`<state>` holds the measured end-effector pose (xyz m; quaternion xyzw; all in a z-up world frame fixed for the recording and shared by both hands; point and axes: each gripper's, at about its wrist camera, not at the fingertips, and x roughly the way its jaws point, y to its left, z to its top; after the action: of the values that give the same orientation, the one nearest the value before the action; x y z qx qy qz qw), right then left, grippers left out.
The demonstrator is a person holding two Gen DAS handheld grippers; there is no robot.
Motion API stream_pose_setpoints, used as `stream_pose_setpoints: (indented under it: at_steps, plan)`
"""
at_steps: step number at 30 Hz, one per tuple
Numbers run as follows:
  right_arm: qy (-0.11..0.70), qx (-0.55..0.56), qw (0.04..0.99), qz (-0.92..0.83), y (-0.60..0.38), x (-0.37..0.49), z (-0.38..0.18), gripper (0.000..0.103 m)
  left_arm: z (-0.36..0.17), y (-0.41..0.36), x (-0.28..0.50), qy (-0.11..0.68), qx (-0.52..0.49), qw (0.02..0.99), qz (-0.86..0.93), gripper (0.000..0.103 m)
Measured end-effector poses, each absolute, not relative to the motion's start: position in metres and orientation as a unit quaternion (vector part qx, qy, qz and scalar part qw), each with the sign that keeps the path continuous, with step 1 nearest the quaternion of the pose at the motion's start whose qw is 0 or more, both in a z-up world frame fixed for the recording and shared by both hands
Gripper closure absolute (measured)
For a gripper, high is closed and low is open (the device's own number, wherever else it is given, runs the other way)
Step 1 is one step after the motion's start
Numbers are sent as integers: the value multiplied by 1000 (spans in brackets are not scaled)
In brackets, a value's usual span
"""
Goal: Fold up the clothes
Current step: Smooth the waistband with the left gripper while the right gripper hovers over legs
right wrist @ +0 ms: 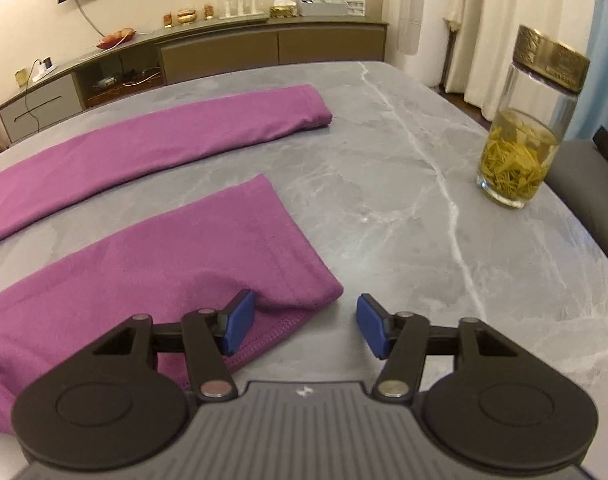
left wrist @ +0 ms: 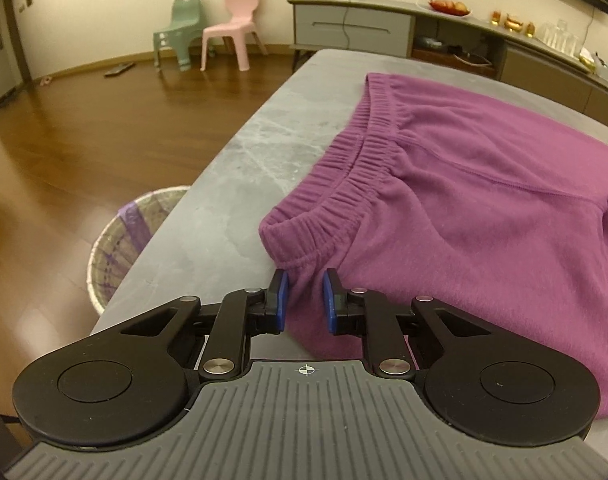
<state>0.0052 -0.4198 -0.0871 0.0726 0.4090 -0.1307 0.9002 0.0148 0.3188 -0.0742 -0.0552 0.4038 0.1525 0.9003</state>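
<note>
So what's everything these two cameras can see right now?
trousers: one, purple, flat on table, legs apart
table: one, grey marble
jar: one, glass, gold lid, yellow leaves inside, table's right edge
basket: one, pale, floor beside table
chairs: two, pink and green, by far wall
sideboard: one, grey, along wall, holding fruit plate and glasses
left tongs: black, blue pads, pinching trousers' waist corner
right tongs: black, blue pads, open at a leg hem
</note>
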Motion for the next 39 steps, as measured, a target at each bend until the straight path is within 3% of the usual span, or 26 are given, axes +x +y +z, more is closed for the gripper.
stream_pose_setpoints:
  at_steps: [1, 2, 3, 7, 12, 16, 19, 20, 24, 25, 26, 27, 33, 39]
  plan:
    - [407, 71, 902, -123, -418, 4, -86, 67, -74, 319, 15, 404, -55, 900, 153, 96]
    - [405, 70, 904, -116, -416, 2, -86, 86, -74, 319, 14, 403, -55, 900, 153, 96]
    - [406, 62, 904, -114, -414, 2, -85, 97, -74, 319, 14, 403, -55, 901, 153, 96]
    - [372, 86, 917, -118, -414, -16, -62, 98, -74, 318, 13, 402, -55, 901, 154, 96]
    - [284, 175, 937, -107, -423, -64, 17, 98, -74, 321, 12, 400, -58, 900, 165, 97]
    - [275, 148, 939, -142, -416, -44, 67, 98, -75, 321, 16, 401, -56, 898, 173, 97]
    - [326, 91, 924, -180, -415, 32, 42, 93, -76, 314, 21, 402, -39, 897, 178, 98]
    - [358, 81, 913, -176, -419, 64, 21, 82, -76, 313, 22, 402, -40, 897, 179, 98]
    - [375, 115, 900, -190, -434, 96, -23, 78, -71, 315, 14, 400, -58, 898, 175, 97]
    - [356, 136, 907, -178, -435, 85, -25, 73, -66, 316, 8, 392, -62, 901, 174, 96]
    - [342, 149, 913, -164, -435, 71, -28, 59, -60, 315, 2, 383, -63, 906, 171, 95]
    - [334, 147, 917, -162, -433, 56, -32, 52, -50, 312, -6, 370, -61, 912, 167, 95]
    - [362, 72, 918, -144, -401, 13, -68, 51, -6, 250, 5, 326, -32, 943, 58, 95]
    - [371, 28, 923, -97, -370, 29, -84, 51, -31, 98, 60, 357, 79, 922, -125, 87]
